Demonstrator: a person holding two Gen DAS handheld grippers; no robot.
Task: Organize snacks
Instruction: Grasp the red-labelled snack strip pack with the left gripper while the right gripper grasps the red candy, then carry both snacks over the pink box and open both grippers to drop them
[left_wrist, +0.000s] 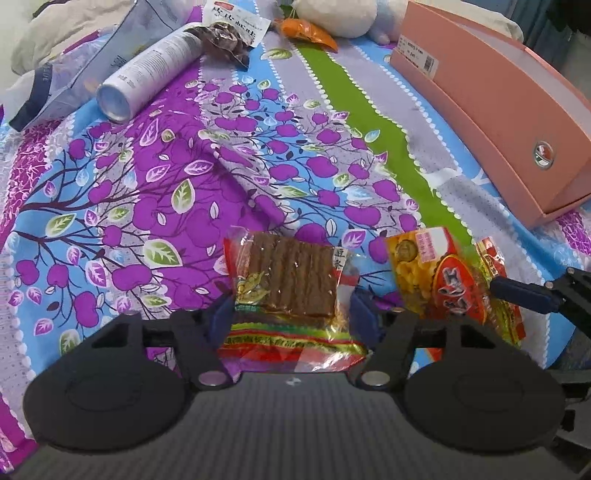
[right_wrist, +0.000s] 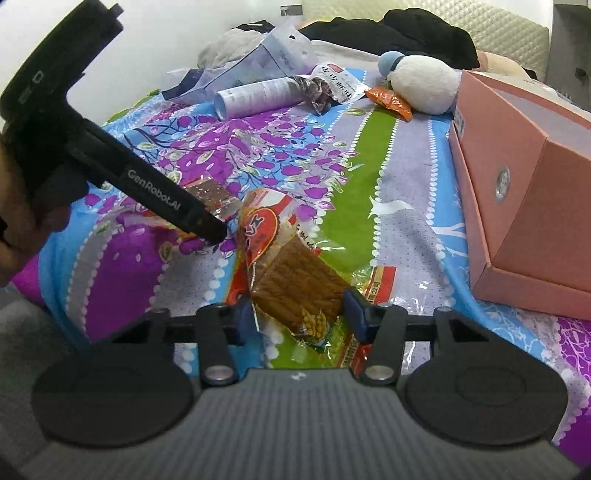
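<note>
Some stuff is hard to read here. The near end of each snack pack disappears under its own gripper's body, so I can't see the bottom edges. Printing on the wrappers is too small and warped to make out. In the right wrist view a person's hand (right_wrist: 14, 206) is cut off at the left edge, and the left tool's black body covers most of the pack underneath it.

The left gripper (left_wrist: 291, 310) has a clear pack of brown ridged strips (left_wrist: 286, 284) between its blue pads, which sit right at the pack's sides. It looks clenched onto it, though I can't fully confirm the pads are pressing. That pack lies on the purple floral bedsheet (left_wrist: 155, 177), with a red, green and gold striped band at the near end.

The right gripper (right_wrist: 297, 317) straddles a second brown strip pack (right_wrist: 299, 284), wrapper crinkled against both pads, so grasping it. It has a red and yellow label at the far end and lies on the sheet's green stripe.

Farther back: a pink box (left_wrist: 491, 110), a white spray can (left_wrist: 151, 70) lying on its side, and a white plush toy (right_wrist: 424, 81).
</note>
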